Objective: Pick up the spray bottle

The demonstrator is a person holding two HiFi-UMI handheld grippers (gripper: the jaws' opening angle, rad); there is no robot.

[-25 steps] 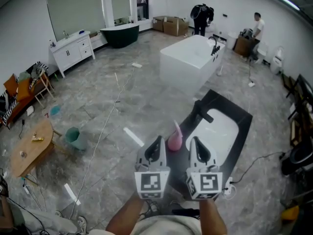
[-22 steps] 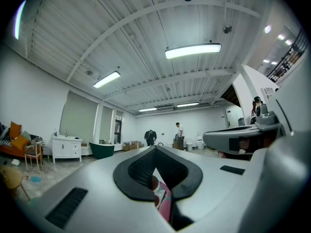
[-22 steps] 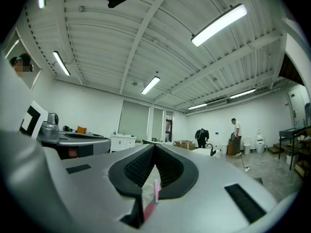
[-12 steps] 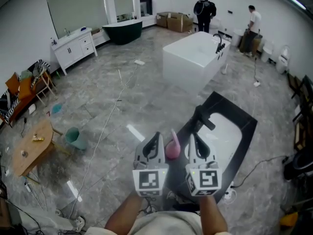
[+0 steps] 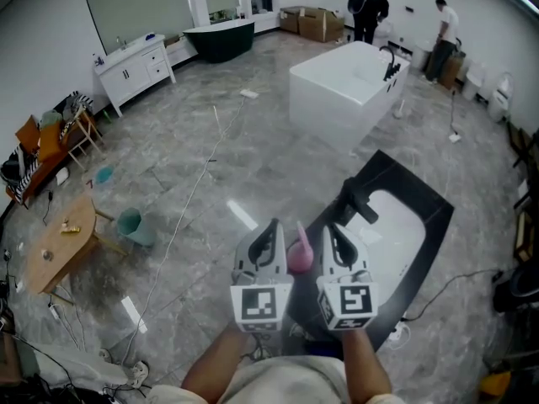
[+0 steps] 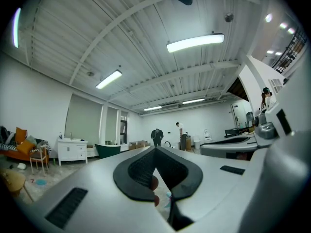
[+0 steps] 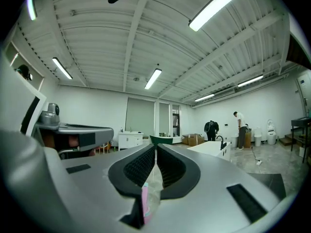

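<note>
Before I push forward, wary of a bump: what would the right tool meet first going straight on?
Nothing near shows: the right tool aims at the dark green tub by the far wall; depth is unclear.

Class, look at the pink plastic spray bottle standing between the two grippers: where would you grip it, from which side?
Probably the neck of the pink spray bottle, just above its rounded body: it stands upright and narrows there. Come in level from the near side with the right gripper, which is beside it; its jaws are shut and must open first.

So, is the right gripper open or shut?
Shut: in its own view, the jaws of the right gripper meet at their tips.
</note>
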